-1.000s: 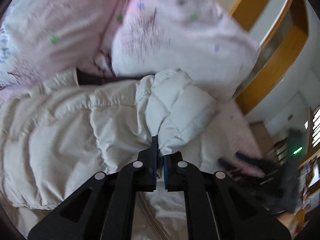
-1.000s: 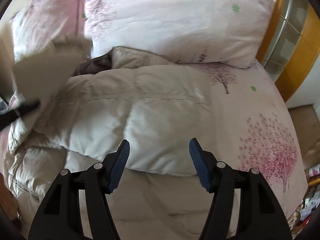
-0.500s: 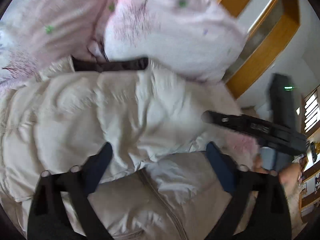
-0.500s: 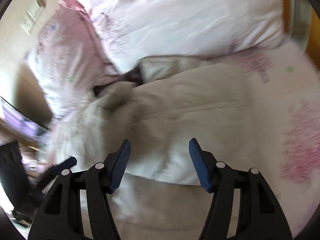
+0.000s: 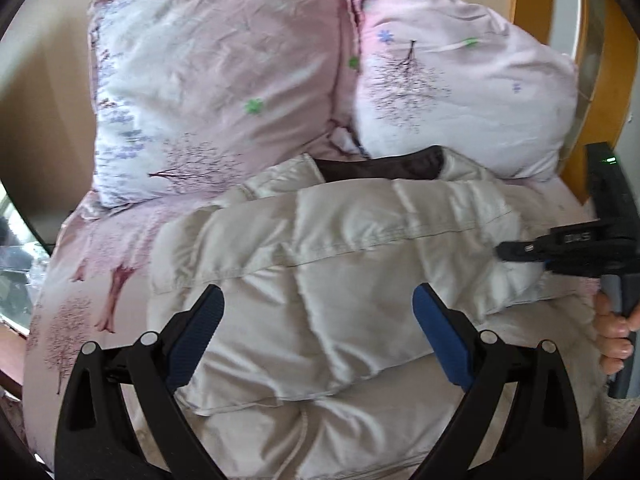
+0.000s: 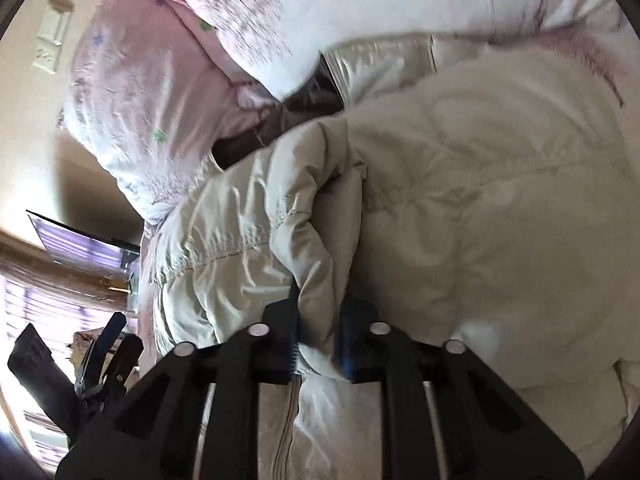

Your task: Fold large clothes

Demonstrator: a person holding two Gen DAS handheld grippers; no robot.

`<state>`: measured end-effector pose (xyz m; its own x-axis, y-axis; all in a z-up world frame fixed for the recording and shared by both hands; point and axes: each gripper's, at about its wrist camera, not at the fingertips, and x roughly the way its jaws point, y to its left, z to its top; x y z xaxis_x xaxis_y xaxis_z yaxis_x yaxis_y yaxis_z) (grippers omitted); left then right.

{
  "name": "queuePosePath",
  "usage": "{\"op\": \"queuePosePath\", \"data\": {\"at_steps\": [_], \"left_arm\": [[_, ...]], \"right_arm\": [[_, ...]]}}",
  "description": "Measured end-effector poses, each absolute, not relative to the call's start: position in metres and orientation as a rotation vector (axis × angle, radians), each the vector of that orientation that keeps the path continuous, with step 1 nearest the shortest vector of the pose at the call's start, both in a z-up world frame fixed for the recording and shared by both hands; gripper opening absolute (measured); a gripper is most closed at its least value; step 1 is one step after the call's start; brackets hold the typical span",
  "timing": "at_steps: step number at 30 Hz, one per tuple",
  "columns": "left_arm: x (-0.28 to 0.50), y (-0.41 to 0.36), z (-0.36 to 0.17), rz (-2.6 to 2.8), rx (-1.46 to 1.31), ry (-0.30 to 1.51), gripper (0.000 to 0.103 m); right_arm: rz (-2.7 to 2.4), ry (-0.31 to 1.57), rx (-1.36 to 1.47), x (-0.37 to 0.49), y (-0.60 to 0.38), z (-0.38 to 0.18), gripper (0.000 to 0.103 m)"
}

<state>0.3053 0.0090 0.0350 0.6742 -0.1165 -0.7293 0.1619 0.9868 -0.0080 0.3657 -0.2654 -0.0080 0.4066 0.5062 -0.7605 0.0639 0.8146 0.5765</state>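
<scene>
A cream quilted puffer jacket (image 5: 340, 280) lies on the bed, dark collar lining (image 5: 380, 168) toward the pillows, with a sleeve folded across its body. My left gripper (image 5: 320, 320) hovers over it with blue pads wide apart and nothing between them. In the right wrist view my right gripper (image 6: 318, 320) has its jaws closing, and the pads pinch a raised fold of the jacket (image 6: 480, 200) near a seam. From the left wrist view the right gripper (image 5: 508, 248) reaches in at the jacket's right edge, held by a person's hand (image 5: 612, 328).
Two pink floral pillows (image 5: 220, 92) (image 5: 460, 96) lean behind the jacket's collar. Pink floral bed sheet (image 5: 100, 260) shows to the left. A wooden frame (image 5: 616, 80) stands at the right. The left gripper (image 6: 108, 344) appears at the lower left of the right wrist view.
My left gripper let go of the sleeve end, opened wide and drew back; the sleeve now lies across the jacket. My right gripper swung left, dropped and closed on a fold.
</scene>
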Motion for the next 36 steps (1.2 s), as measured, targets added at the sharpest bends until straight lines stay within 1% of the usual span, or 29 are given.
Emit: {"op": "queuePosePath", "data": {"at_steps": [3, 6, 11, 13, 15, 16, 17, 18, 19, 21, 22, 23, 24, 25, 26, 29, 31, 32, 36], "left_arm": [[0.305, 0.014, 0.034, -0.133, 0.065, 0.815, 0.096], [0.305, 0.018, 0.031, -0.12, 0.06, 0.824, 0.096], [0.304, 0.021, 0.027, -0.101, 0.08, 0.834, 0.096], [0.304, 0.023, 0.025, -0.092, 0.09, 0.836, 0.096], [0.304, 0.025, 0.024, -0.089, 0.095, 0.84, 0.096], [0.303, 0.027, 0.023, -0.086, 0.099, 0.84, 0.096], [0.303, 0.028, 0.023, -0.082, 0.105, 0.839, 0.096], [0.303, 0.029, 0.023, -0.079, 0.112, 0.839, 0.096], [0.303, 0.03, 0.022, -0.073, 0.121, 0.84, 0.096], [0.304, 0.031, 0.021, -0.064, 0.128, 0.845, 0.096], [0.305, 0.032, 0.019, -0.062, 0.127, 0.849, 0.096], [0.305, 0.032, 0.019, -0.061, 0.125, 0.852, 0.096], [0.306, 0.032, 0.018, -0.06, 0.126, 0.855, 0.096], [0.306, 0.031, 0.017, -0.061, 0.129, 0.859, 0.096], [0.306, 0.031, 0.016, -0.062, 0.132, 0.86, 0.096], [0.306, 0.027, 0.014, -0.06, 0.147, 0.862, 0.096], [0.305, 0.026, 0.014, -0.05, 0.158, 0.86, 0.097], [0.305, 0.026, 0.015, -0.042, 0.164, 0.856, 0.098], [0.3, 0.028, 0.02, -0.017, 0.18, 0.817, 0.101]], "right_arm": [[0.262, 1.068, 0.56, 0.357, -0.269, 0.003, 0.012], [0.221, 1.056, 0.534, 0.355, -0.271, 0.002, 0.012], [0.124, 1.105, 0.521, 0.359, -0.278, -0.021, 0.012], [0.102, 1.127, 0.469, 0.359, -0.274, -0.024, 0.014], [0.084, 1.122, 0.375, 0.358, -0.265, -0.019, 0.02], [0.07, 1.112, 0.337, 0.356, -0.261, -0.014, 0.028], [0.05, 1.099, 0.304, 0.353, -0.26, -0.008, 0.033], [0.032, 1.08, 0.279, 0.35, -0.259, -0.002, 0.04], [0.014, 1.04, 0.261, 0.345, -0.26, 0.008, 0.042], [-0.01, 0.97, 0.237, 0.336, -0.262, 0.022, 0.042], [-0.016, 0.933, 0.219, 0.332, -0.262, 0.029, 0.039], [0.003, 0.906, 0.203, 0.329, -0.26, 0.033, 0.029], [0.032, 0.898, 0.193, 0.329, -0.258, 0.035, 0.023], [0.09, 0.905, 0.18, 0.329, -0.252, 0.035, 0.015], [0.108, 0.913, 0.173, 0.333, -0.247, 0.034, 0.012], [0.146, 0.978, 0.116, 0.341, -0.233, 0.018, 0.008], [0.137, 1.094, 0.112, 0.353, -0.231, -0.006, 0.005], [0.139, 1.125, 0.132, 0.359, -0.234, -0.016, 0.002], [0.149, 1.173, 0.207, 0.371, -0.246, -0.029, 0.002]]}}
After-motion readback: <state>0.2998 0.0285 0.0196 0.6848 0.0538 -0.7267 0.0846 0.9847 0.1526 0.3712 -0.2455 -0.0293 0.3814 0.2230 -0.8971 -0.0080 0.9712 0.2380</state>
